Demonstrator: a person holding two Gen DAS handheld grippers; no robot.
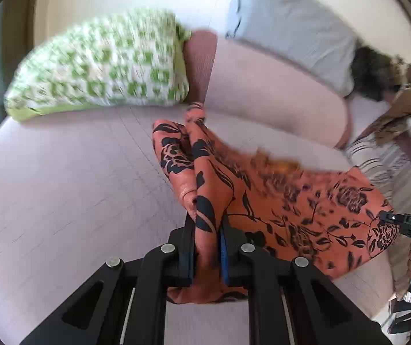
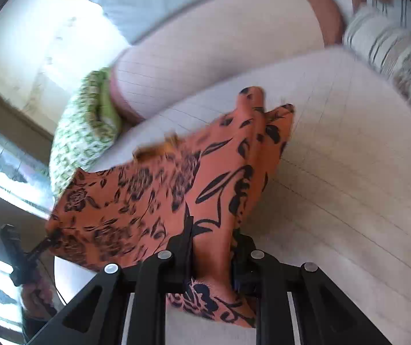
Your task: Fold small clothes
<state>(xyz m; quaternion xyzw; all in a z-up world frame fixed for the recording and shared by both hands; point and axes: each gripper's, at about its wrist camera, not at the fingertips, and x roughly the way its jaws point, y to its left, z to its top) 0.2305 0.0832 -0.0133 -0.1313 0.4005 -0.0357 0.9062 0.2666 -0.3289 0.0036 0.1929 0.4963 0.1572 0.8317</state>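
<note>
An orange cloth with a black flower print (image 1: 306, 201) hangs stretched between my two grippers above a pale pink mattress (image 1: 61, 187). My left gripper (image 1: 206, 230) is shut on a bunched corner of it, and folds rise past the fingertips. My right gripper (image 1: 389, 218) grips the far corner at the right edge, with a hand below it. In the right wrist view, my right gripper (image 2: 211, 238) is shut on its own gathered corner of the cloth (image 2: 133, 201). My left gripper (image 2: 44, 243) pinches the opposite corner at the lower left.
A green-and-white checked pillow (image 1: 99, 66) lies at the back left, and a grey pillow (image 1: 291, 28) leans behind a pink bolster (image 1: 277, 95). A striped cushion (image 1: 386, 161) and a heap of dark and brown clothes (image 1: 378, 72) sit at the right.
</note>
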